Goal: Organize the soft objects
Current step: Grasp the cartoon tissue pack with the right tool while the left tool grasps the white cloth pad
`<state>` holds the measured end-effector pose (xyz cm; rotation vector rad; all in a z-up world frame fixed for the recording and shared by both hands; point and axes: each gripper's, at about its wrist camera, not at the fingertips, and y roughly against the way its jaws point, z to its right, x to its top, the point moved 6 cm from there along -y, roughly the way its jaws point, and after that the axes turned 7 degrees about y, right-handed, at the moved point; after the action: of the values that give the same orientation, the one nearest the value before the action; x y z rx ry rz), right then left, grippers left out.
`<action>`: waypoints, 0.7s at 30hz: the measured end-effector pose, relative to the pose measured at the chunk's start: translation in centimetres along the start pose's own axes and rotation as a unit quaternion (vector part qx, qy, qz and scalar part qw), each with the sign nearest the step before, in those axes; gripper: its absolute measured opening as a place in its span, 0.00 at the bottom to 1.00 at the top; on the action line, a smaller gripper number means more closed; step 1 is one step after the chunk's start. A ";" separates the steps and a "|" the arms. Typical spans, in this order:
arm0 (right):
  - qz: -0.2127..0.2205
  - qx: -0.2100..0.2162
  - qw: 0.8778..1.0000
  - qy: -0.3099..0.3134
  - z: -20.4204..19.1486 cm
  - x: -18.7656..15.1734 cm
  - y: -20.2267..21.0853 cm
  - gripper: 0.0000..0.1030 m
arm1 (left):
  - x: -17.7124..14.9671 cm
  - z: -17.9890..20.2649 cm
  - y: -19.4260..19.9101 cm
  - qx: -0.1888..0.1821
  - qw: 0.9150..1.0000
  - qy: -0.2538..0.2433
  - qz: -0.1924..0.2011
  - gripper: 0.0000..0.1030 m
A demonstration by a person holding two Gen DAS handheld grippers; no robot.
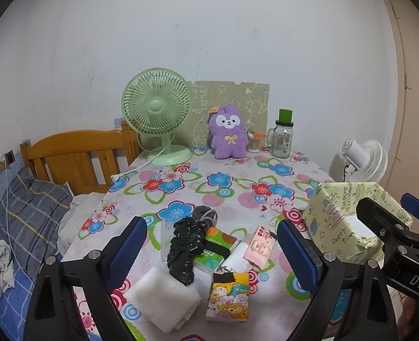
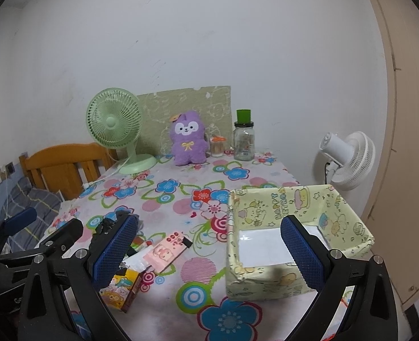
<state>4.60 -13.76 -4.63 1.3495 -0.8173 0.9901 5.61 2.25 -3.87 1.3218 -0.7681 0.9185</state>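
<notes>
Directly ahead of the left hand-held gripper [image 1: 212, 251], whose jaws stand wide apart and grasp nothing, a small heap of soft things lies on the flowered counter [image 1: 232, 182]: a black crumpled bag [image 1: 182, 251], a white folded cloth [image 1: 164, 302] nearest the left finger, a green tissue pack [image 1: 213, 251], a cartoon-printed pack [image 1: 228, 295] and a pink pouch [image 1: 259, 245] toward the right finger. None of them touches a pad. The right hand-held gripper [image 2: 209, 251] is likewise released and empty; just beyond its right finger sits the yellow paper-covered box [image 2: 269, 284], open-topped, close to the counter's right edge. Between the heap and the box a strip of bare cloth lies free. Beyond both grippers the middle of the counter is open up to the far edge, where a green fan [image 1: 157, 110], a purple plush toy [image 1: 228, 133] and a glass jar [image 1: 282, 137] stand against the wall. Left of the counter's edge lies a bed [image 1: 25, 227].
</notes>
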 end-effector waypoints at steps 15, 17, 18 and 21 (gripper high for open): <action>-0.038 0.024 0.999 0.003 -3.9 -1.4 -3.5 0.96 | -2.1 -4.0 -2.9 0.021 0.999 0.007 -0.049 0.91; -0.042 0.027 0.999 0.003 -4.7 -1.9 -3.9 0.96 | -2.5 -4.4 -3.2 0.018 0.998 0.008 -0.056 0.91; -0.045 0.028 0.999 0.003 -5.0 -2.1 -4.0 0.96 | -2.8 -4.7 -3.4 0.021 0.998 0.006 -0.059 0.91; -0.060 0.034 0.998 0.005 -6.0 -2.9 -4.8 0.96 | -3.6 -5.5 -3.9 0.028 0.997 0.003 -0.073 0.91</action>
<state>7.47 -7.87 -9.64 1.4336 -0.6919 0.9371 7.25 7.21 -9.48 1.4047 -0.6352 0.8324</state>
